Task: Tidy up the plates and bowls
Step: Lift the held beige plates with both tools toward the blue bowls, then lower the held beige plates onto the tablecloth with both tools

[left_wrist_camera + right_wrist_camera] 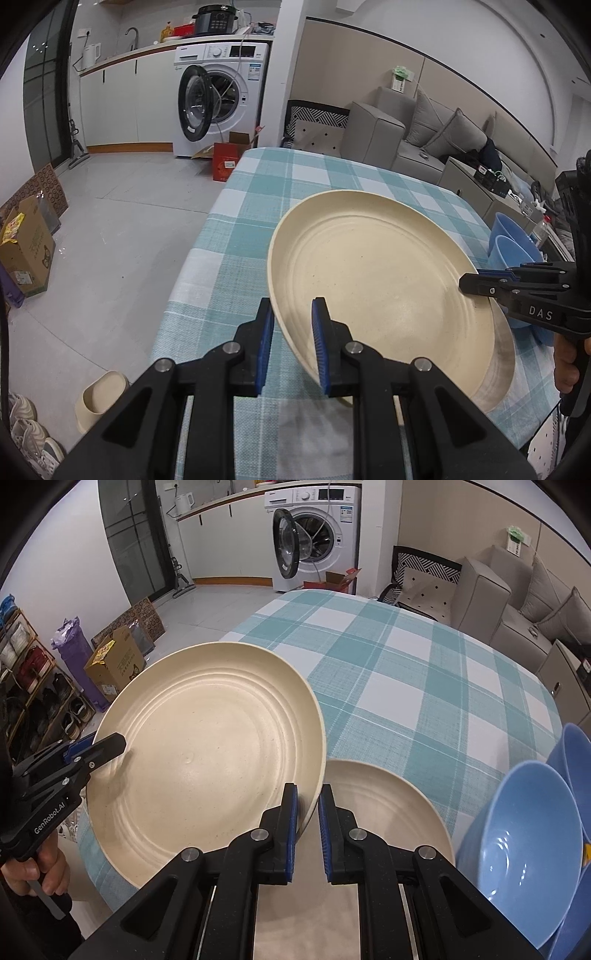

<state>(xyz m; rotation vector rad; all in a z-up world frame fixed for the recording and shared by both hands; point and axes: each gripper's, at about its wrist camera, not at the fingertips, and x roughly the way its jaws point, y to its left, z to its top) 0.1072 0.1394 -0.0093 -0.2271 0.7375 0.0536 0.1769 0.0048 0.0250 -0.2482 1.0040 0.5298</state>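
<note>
Left tool [291, 345]: clamped on cream plate [376, 288] rim.
Right tool [306, 827]: clamped opposite rim.
Advice: keep level (centre over lower plate [388, 805]).

you face a table [406, 672] under a teal-and-white checked cloth, on a pale glossy tile floor [122, 206]. beyond it a white washing machine [221, 96] stands with its door open under a counter, and a grey sofa [424, 133] lines the beige wall.
</note>
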